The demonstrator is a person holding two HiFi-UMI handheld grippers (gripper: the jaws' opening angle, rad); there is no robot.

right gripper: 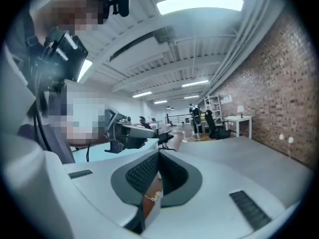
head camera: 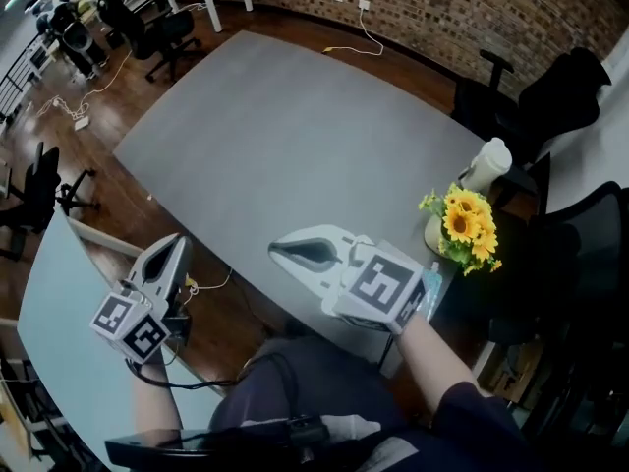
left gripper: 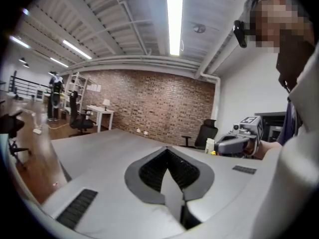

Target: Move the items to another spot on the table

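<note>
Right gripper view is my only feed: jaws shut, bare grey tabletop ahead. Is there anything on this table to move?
Observer: Yes. The head view shows a bunch of yellow sunflowers at the right edge of the grey table, outside your frame.
Operator: Anything else beside them?
Observer: A white bottle stands just behind the sunflowers, close to the table's edge.
Operator: I can see the left gripper side-on. Is it carrying something?
Observer: No. The left gripper has its jaws shut with nothing between them, as its own view shows.
</note>
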